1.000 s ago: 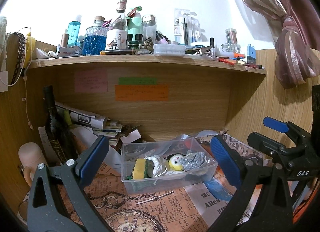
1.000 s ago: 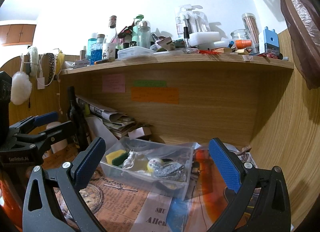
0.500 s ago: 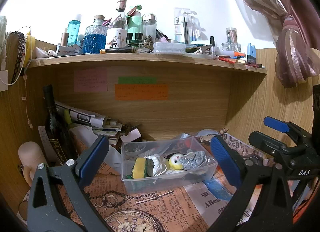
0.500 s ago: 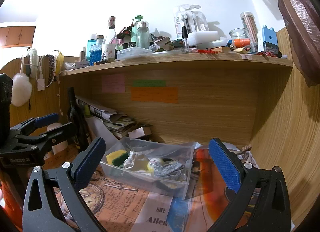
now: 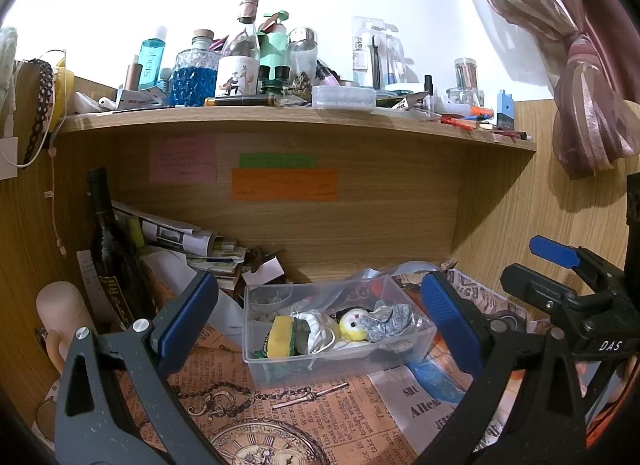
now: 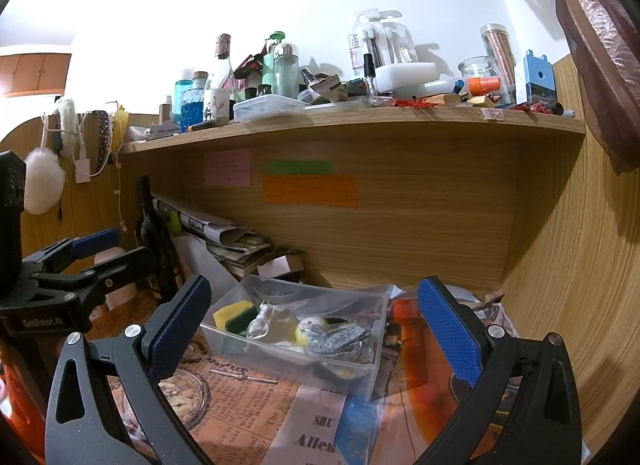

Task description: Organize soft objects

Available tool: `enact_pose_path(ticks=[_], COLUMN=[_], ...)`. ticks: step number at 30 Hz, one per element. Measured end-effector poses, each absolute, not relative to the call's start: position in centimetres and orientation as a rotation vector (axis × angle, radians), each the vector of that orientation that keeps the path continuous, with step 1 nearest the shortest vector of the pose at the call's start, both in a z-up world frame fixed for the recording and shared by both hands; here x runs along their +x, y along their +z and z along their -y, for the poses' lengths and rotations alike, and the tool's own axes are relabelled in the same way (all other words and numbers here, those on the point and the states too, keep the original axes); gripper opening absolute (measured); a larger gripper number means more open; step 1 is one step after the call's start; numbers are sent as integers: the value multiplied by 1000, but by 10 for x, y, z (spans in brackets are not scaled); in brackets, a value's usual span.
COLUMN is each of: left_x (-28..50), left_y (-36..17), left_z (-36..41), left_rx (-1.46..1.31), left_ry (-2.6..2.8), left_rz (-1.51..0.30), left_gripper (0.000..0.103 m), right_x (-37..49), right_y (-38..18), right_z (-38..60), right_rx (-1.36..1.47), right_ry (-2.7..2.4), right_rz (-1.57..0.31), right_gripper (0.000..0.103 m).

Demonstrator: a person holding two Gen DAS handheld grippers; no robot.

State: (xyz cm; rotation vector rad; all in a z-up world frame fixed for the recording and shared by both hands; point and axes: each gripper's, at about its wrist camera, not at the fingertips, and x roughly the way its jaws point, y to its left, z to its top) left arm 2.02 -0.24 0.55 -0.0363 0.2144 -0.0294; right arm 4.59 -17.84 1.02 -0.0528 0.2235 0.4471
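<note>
A clear plastic bin (image 5: 256,361) (image 6: 352,377) sits on the newspaper-covered desk under the shelf. In it lie a yellow-green sponge (image 5: 280,336) (image 6: 234,317), a white mask (image 5: 314,331), a yellow plush toy (image 5: 352,328) and a grey cloth (image 5: 390,317) (image 6: 340,339). My left gripper (image 5: 320,323) is open and empty, held back from the bin. My right gripper (image 6: 314,331) is open and empty, also short of the bin. Each gripper shows at the edge of the other's view.
A dark wine bottle (image 5: 110,249) and a stack of papers (image 5: 188,237) stand at the back left. A beige cylinder (image 5: 60,309) is at the far left. The shelf (image 5: 280,117) above carries several bottles and jars. A curtain (image 5: 580,65) hangs at the right.
</note>
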Motion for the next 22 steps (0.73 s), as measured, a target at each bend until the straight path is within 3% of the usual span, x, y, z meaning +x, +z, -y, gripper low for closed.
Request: enact_pose_path(ticks=[22], left_x=[23], left_y=[1], left_z=[-1], left_rx=[-72], left_ry=[-50], left_rz=[-246], left_gripper=[103], right_x=[49], right_y=[6], right_z=[173], right_rx=[-53], right_ry=[448], right_rz=[-242], right_gripper=[103])
